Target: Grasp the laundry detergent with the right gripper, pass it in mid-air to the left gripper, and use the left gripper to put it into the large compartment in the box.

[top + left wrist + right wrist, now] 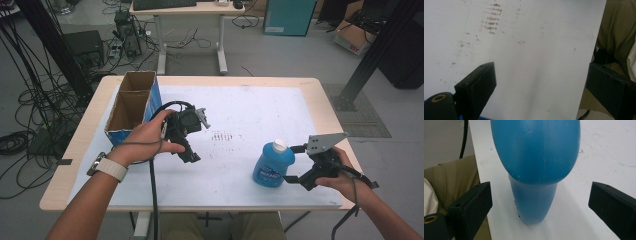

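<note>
Blue plastic bottle (272,165) stands upright near the counter's (250,125) front edge, toward its right corner, between the spread jaws of the right tool (295,164), untouched. Closing off-centre could tip it over that edge. Left tool (192,137) hovers spread, holding nothing.

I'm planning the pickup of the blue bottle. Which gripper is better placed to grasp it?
Right. The right gripper sits beside the blue bottle, its open jaws either side of it without touching. The left gripper is held apart, jaws open over the bare white table.
</note>
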Available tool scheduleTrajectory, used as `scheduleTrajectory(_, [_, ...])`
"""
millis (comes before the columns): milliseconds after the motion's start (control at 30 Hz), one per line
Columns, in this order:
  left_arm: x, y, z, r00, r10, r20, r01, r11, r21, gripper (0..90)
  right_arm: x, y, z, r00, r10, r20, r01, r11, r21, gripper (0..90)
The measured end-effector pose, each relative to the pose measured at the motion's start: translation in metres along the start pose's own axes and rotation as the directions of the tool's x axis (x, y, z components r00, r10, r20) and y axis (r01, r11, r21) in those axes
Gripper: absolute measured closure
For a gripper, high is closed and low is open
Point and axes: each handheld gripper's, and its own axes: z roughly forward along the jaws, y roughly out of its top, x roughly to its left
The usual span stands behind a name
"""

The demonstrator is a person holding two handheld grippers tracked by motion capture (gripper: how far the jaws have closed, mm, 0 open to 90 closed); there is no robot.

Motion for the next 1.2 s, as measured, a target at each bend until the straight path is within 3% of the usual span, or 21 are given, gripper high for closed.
scheduleTrajectory(233, [-0.0001,-0.0003,-0.0002,1.0,-0.001,0.0,0.001,1.0,0.002,9.9,0.0006,-0.0029,-0.0007,0.9999,0.01,0.003,-0.01,1.0,-0.002,5.1])
scheduleTrajectory(333, [-0.0001,-0.0001,-0.0001,1.0,0.0,-0.001,0.0,1.0,-0.002,9.9,-0.0009,-0.0023,-0.0006,0.9999,-0.011,0.006,0.011,0.9999,-0.009,5.1])
scheduleTrajectory(400, [0.0,0.0,0.0001,1.0,0.001,-0.001,-0.001,1.0,0.0,9.9,0.0009,-0.0023,-0.0006,0.9999,0.012,0.002,-0.012,0.9999,-0.001,5.1])
scheduleTrajectory(933, [0.0009,-0.0013,-0.0007,1.0,0.0,0.001,0.0,1.0,0.003,9.9,-0.0018,-0.0006,-0.0001,1.0,-0.009,-0.001,0.009,1.0,-0.003,5.7])
scheduleTrajectory(967, [0.0009,-0.0012,-0.0007,1.0,0.0,0.001,0.0,1.0,0.003,9.9,-0.0003,-0.001,-0.0001,0.9999,0.013,-0.004,-0.013,0.9999,0.001,5.7])
scheduleTrajectory(1200, [0.0012,-0.0009,-0.0004,1.0,0.002,0.0,-0.002,1.0,0.001,9.9,-0.0007,-0.0014,0.0006,0.9999,0.009,-0.007,-0.009,1.0,0.002,5.8])
